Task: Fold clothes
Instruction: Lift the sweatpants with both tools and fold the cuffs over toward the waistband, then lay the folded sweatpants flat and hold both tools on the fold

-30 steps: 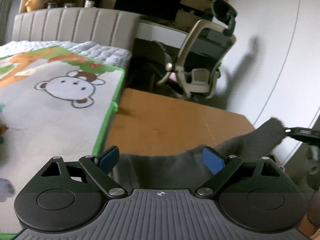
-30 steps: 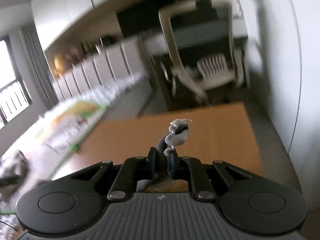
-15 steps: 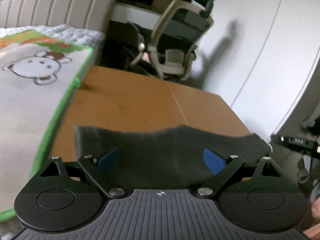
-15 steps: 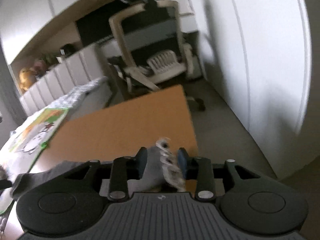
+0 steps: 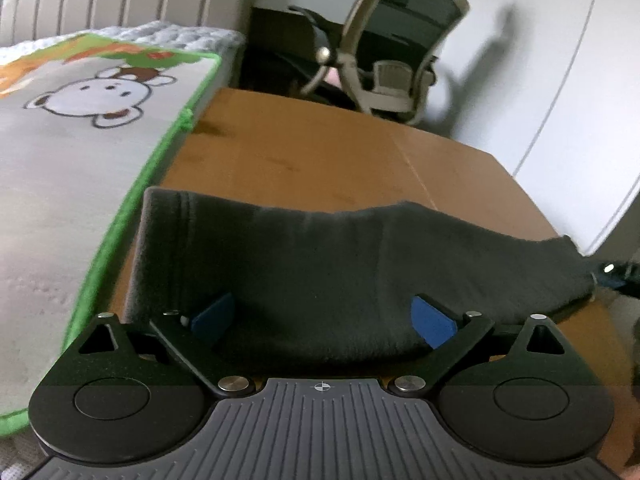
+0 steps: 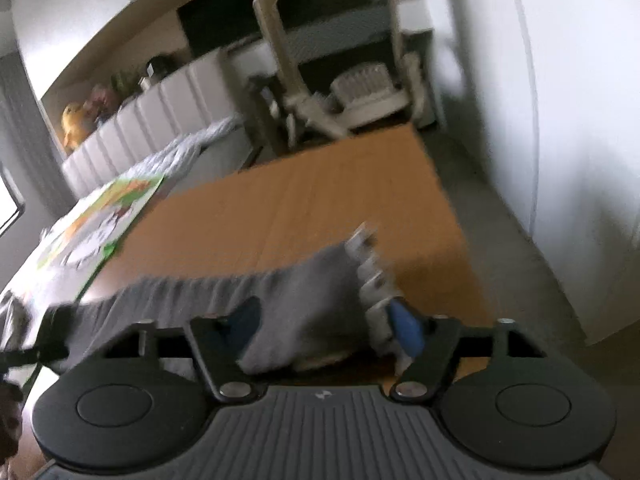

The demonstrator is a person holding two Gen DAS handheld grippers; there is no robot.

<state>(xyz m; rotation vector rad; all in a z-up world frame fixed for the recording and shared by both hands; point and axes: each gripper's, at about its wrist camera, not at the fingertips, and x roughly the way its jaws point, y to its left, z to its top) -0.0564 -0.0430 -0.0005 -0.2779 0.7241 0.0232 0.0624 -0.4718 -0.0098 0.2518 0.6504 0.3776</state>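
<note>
Clearly the grey garment (image 5: 320, 264) on the table (image 5: 320, 152) is soft, light and floppy; left gripper (image 5: 324, 318) and right gripper (image 6: 326, 322) both gape apart over it, so pinch its corners

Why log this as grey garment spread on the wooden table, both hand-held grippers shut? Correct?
Not quite. The grey garment does lie on the wooden table, but both are open: left hand-held gripper in the left wrist view, right hand-held gripper in the right wrist view.

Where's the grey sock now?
The grey sock lies stretched across the wooden table, right of the monkey-print mat, directly ahead of both grippers.
</note>
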